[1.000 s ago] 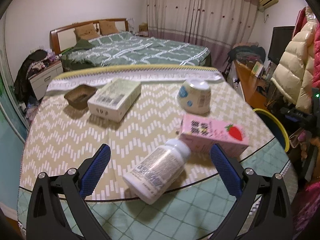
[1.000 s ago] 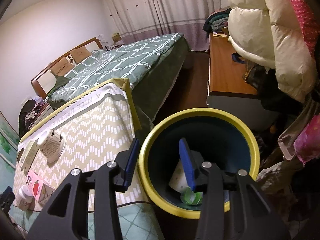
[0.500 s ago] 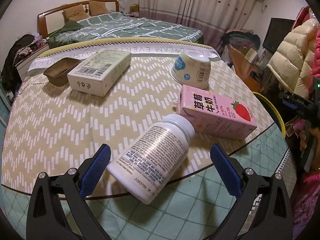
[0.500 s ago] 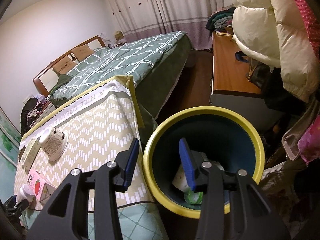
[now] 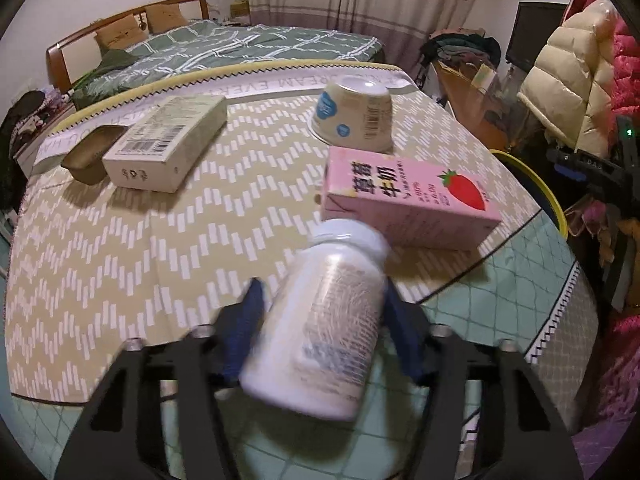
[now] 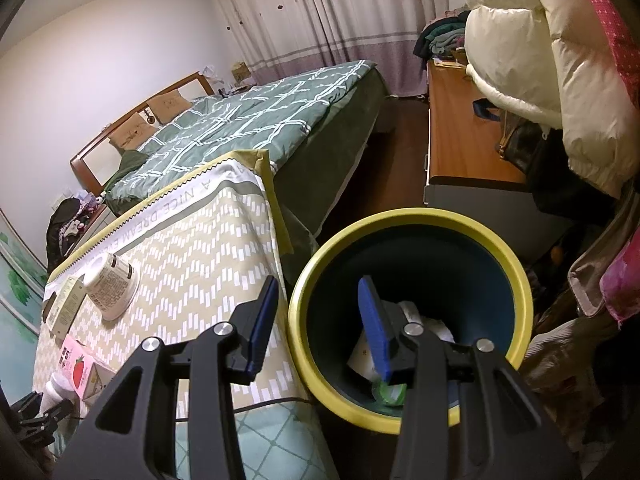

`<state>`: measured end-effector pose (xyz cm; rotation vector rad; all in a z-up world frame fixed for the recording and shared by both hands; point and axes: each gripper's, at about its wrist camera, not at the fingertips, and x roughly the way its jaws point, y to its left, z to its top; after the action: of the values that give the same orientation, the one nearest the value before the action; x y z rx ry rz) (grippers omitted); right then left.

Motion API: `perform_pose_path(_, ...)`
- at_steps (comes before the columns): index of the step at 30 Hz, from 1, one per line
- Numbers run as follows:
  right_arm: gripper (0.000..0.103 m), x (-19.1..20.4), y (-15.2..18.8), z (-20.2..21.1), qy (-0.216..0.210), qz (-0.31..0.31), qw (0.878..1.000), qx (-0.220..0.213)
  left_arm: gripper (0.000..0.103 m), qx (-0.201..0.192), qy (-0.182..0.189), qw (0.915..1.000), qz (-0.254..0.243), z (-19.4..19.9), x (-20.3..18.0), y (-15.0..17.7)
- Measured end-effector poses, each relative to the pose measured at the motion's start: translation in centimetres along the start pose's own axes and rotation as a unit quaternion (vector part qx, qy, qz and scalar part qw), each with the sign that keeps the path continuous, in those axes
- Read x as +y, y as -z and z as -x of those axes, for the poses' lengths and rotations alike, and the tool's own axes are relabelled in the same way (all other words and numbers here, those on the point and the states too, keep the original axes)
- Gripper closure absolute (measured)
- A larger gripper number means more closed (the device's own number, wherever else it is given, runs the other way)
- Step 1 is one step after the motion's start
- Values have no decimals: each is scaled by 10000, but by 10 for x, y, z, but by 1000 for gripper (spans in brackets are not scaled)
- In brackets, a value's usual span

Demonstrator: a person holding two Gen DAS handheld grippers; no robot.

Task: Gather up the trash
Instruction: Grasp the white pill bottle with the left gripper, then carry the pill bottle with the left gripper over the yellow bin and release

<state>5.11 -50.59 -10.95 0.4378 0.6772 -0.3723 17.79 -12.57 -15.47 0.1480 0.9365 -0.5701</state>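
A white pill bottle (image 5: 328, 332) sits between the blue pads of my left gripper (image 5: 322, 288). The jaws are closing and both pads touch its sides near the table's front edge; the bottle is blurred. Just behind it lie a pink strawberry milk carton (image 5: 408, 196), an upturned white cup (image 5: 354, 116) and a pale green box (image 5: 164, 148). My right gripper (image 6: 318, 280) hangs over the yellow-rimmed bin (image 6: 400, 216), one finger outside the rim and one inside, jaws apart and holding nothing. Paper and a green lid lie in the bin.
A small brown tray (image 5: 90, 152) rests left of the box. The bin stands at the table's right corner. A bed (image 6: 256, 116) lies beyond the table, with a wooden desk (image 6: 460, 148) and hanging puffy coats (image 6: 520, 52) to the right.
My left gripper sank toward the bottle and its jaws came in from wide apart onto the bottle's sides. The bottle now looks larger and more upright. The right gripper kept still.
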Motion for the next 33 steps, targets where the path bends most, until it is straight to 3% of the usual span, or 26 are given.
perform_pose_path(9, 63, -6, 5, 8, -64, -67, 9999, -57, 56, -91, 172, 9997, -151, 21, -23, 0)
perform_pose_path(19, 63, -24, 11, 37, -3, -94, 9996, -281, 56, -406, 715, 9937, -760, 38, -92, -31)
perform_pose_path(33, 63, -91, 23, 71, 492, -336, 9971, -469, 56, -172, 1489, 9783, -1429, -24, -223, -112)
